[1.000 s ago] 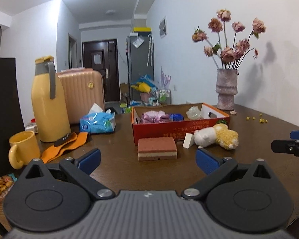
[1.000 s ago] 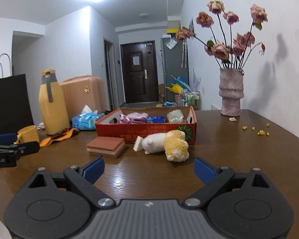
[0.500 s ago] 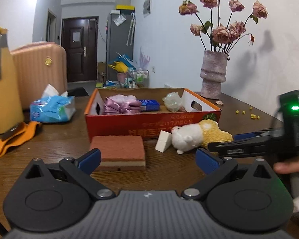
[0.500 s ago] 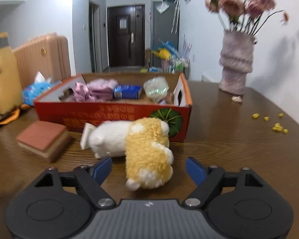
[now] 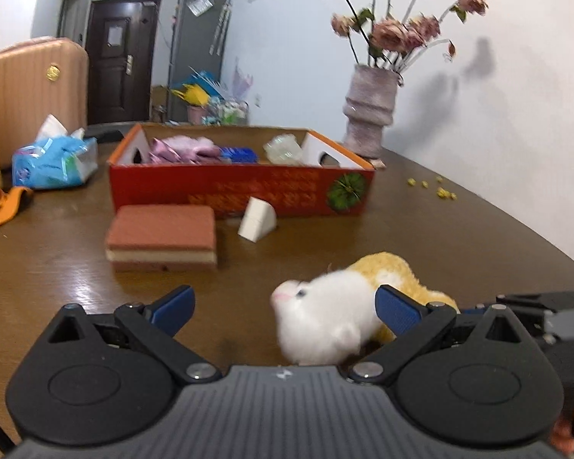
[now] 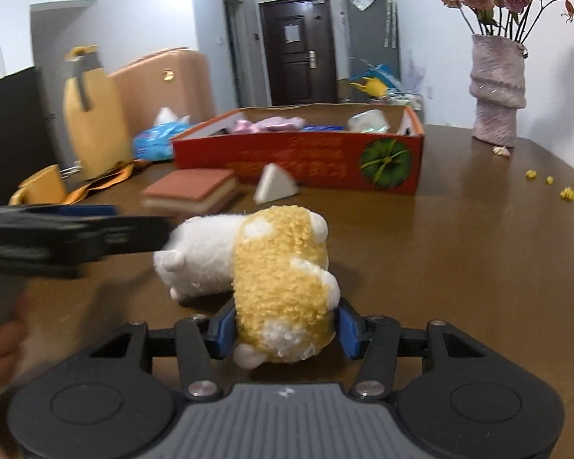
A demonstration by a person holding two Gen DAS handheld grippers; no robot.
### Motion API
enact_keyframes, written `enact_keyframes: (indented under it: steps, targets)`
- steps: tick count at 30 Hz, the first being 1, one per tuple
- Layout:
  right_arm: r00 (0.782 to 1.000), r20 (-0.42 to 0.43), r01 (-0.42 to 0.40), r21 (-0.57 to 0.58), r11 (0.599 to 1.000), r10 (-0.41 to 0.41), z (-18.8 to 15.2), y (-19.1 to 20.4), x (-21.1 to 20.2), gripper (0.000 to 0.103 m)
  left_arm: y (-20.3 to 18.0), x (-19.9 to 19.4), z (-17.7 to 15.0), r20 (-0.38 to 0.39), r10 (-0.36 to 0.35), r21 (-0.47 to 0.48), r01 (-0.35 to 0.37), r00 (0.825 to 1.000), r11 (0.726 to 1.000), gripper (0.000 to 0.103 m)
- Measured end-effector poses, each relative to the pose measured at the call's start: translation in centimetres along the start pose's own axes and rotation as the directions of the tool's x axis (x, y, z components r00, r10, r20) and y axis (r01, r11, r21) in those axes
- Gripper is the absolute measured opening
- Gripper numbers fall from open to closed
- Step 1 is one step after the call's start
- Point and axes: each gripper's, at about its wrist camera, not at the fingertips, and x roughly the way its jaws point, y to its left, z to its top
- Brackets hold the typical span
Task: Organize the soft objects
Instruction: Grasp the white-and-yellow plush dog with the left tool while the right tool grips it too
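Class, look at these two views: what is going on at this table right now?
A person is tidying soft things with a hand-held gripper in each hand. The right hand-held gripper has closed on the yellow rear of the plush toy, which seems to be just above or on the table. The left hand-held gripper is open around its white head. The red box holds some items; a layered sponge and white wedge wait in front.
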Motion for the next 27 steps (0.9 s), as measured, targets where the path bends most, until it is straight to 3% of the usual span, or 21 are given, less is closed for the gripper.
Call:
enact_keyframes:
  steps: [5, 8, 10, 12, 18, 21, 24, 27]
  targets:
    - [0.999, 0.0, 0.035, -0.017, 0.999, -0.035, -0.8, 0.5, -1.7, 0.052, -1.4, -0.3, 0.0, -0.001, -0.042, 0.034, 0.042, 0.999, 0.999, 0.101]
    - [1.0, 0.01, 0.024, 0.015, 1.0, -0.024, -1.1, -0.3, -2.0, 0.052, -1.7, -0.1, -0.9, -0.05, -0.102, 0.028, 0.104, 0.993, 0.994, 0.093]
    - [1.0, 0.012, 0.02, 0.007, 1.0, -0.02, -1.2, -0.2, -2.1, 0.053, -1.7, 0.1, -1.5, -0.085, -0.121, 0.015, 0.123, 0.989, 0.992, 0.066]
    - [1.0, 0.013, 0.016, -0.002, 1.0, -0.016, -1.2, -0.3, -2.0, 0.055, -1.6, 0.4, -1.9, -0.107, -0.139, 0.009, 0.141, 0.984, 0.99, 0.053]
    - [0.999, 0.032, 0.007, 0.011, 1.0, -0.007, -1.1, -0.6, -2.3, 0.056, -1.5, 0.2, -2.1, -0.101, -0.127, 0.003, 0.128, 0.987, 0.992, 0.052]
    - [0.999, 0.048, 0.017, 0.016, 1.0, -0.018, -1.0, -0.7, -2.8, 0.062, -1.5, 0.2, -2.0, -0.102, -0.125, 0.002, 0.126, 0.987, 0.992, 0.053]
    - [0.998, 0.066, 0.012, 0.029, 0.999, -0.014, -0.9, -1.0, -3.1, 0.063, -1.5, 0.0, -1.8, -0.097, -0.122, 0.004, 0.123, 0.988, 0.992, 0.054]
    - [0.998, 0.061, -0.014, 0.053, 0.999, 0.011, -0.6, -1.4, -3.0, 0.043, -1.3, -0.1, -1.8, -0.09, -0.128, -0.002, 0.129, 0.988, 0.992, 0.045]
